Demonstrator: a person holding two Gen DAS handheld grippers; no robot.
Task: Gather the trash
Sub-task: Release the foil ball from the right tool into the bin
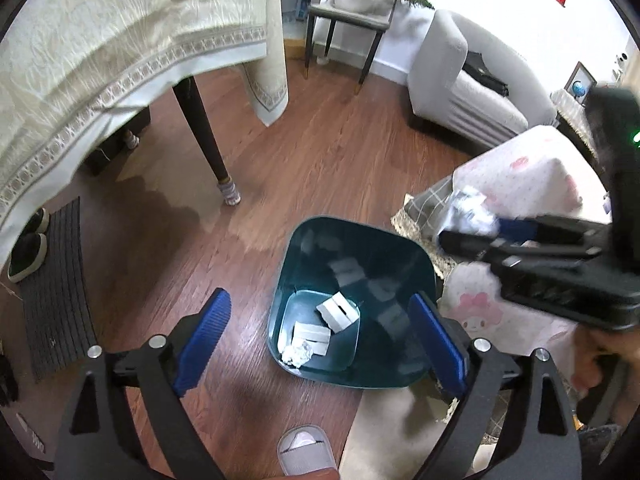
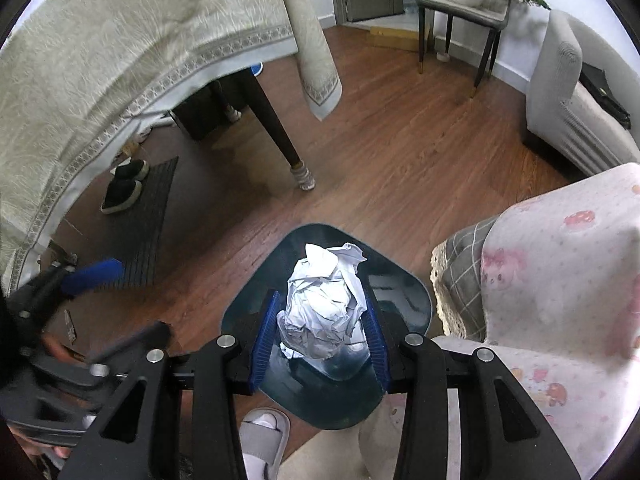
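A dark teal trash bin (image 1: 404,264) stands on the wood floor; inside lie white paper boxes (image 1: 338,312) and a small crumpled wad (image 1: 296,354). My left gripper (image 1: 320,336) is open and empty above the bin's near side. My right gripper (image 2: 320,316) is shut on a large crumpled white paper ball (image 2: 324,304) and holds it over the bin (image 2: 404,292). In the left wrist view the right gripper (image 1: 476,228) comes in from the right with the paper ball (image 1: 468,210).
A table with a cream cloth (image 1: 100,60) and dark leg (image 1: 204,136) stands to the left. A pink-patterned cover (image 2: 560,280) lies to the right. Shoes (image 2: 124,188) rest on a mat. A grey slipper (image 1: 306,454) is near the bin; a sofa (image 1: 460,84) stands behind.
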